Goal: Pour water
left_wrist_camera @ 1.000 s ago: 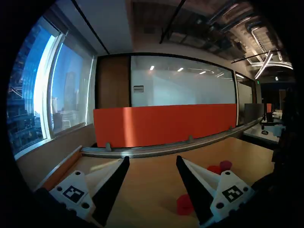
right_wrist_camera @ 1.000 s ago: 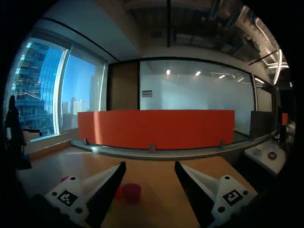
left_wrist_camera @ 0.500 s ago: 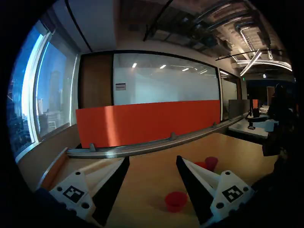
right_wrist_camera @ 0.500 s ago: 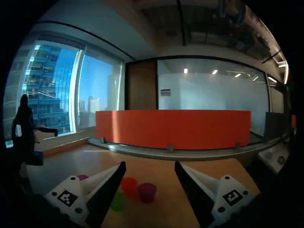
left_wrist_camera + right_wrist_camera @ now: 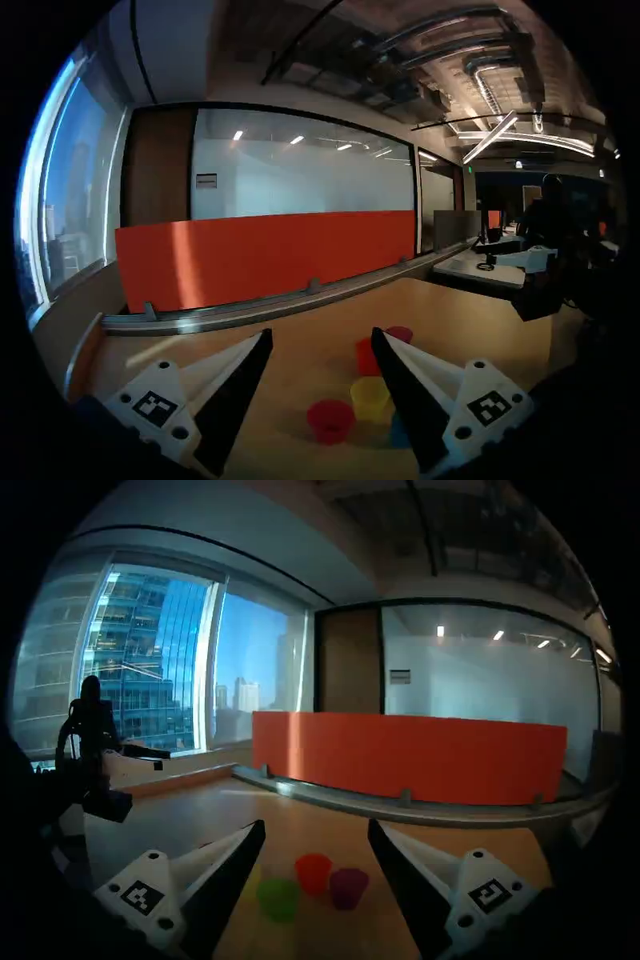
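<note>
Small plastic cups stand in a cluster on the wooden table point(image 5: 480, 320). The left gripper view has a red cup point(image 5: 330, 419), a yellow cup point(image 5: 370, 398), an orange-red cup point(image 5: 366, 357) and a magenta cup point(image 5: 399, 333) near my left gripper point(image 5: 320, 352), which is open and holds nothing. My right gripper point(image 5: 316, 840) is also open and empty, above a green cup point(image 5: 278, 898), a red cup point(image 5: 313, 873) and a purple cup point(image 5: 348, 887). No water or pouring vessel can be made out.
An orange partition point(image 5: 264, 252) on a metal rail runs along the table's far edge, with large windows point(image 5: 160, 688) beside it. The other gripper point(image 5: 532, 272), held by a person, is at the right; in the right gripper view the left one point(image 5: 100, 768) is at the left.
The left gripper view has swung right, bringing the yellow and more cups between its fingers. The right gripper view has swung left, and the green cup has come into sight. Both grippers stayed open.
</note>
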### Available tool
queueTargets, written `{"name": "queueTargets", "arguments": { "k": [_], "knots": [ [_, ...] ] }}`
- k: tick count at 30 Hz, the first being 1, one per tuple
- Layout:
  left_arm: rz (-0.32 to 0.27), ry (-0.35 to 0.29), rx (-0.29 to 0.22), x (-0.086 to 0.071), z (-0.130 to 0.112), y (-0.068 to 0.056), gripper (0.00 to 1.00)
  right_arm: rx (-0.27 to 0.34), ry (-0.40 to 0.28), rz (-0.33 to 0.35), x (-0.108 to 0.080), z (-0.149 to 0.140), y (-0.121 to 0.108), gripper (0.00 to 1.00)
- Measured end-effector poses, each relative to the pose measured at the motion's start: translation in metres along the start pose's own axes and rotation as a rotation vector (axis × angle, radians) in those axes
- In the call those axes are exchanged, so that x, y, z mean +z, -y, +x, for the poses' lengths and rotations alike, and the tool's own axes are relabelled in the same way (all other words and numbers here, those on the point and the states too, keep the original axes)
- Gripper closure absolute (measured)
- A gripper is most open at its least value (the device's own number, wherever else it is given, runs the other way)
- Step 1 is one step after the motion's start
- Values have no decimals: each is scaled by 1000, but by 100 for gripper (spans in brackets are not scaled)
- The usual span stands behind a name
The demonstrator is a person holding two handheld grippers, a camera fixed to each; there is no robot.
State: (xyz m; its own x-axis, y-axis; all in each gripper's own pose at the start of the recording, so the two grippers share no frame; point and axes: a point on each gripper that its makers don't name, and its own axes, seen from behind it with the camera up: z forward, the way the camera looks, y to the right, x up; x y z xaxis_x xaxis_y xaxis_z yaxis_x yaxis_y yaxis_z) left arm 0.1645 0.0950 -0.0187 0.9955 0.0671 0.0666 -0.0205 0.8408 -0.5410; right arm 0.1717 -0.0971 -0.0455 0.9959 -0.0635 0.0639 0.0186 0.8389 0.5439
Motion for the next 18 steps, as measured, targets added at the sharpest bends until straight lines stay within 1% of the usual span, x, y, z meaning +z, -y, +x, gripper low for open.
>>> {"name": "queueTargets", "arguments": {
  "k": [3,9,14,18],
  "knots": [
    [-18,13,13,0,-4,-3,9,-5,21,18,1,-4,5,1],
    [-67,47,48,0,-17,-16,9,-18,62,51,3,-15,12,1],
    [-125,78,88,-1,-32,-30,9,-43,111,78,1,-29,16,1],
    [-173,97,110,-2,-42,-44,9,-70,144,86,-1,-39,16,1]
  ]
}}
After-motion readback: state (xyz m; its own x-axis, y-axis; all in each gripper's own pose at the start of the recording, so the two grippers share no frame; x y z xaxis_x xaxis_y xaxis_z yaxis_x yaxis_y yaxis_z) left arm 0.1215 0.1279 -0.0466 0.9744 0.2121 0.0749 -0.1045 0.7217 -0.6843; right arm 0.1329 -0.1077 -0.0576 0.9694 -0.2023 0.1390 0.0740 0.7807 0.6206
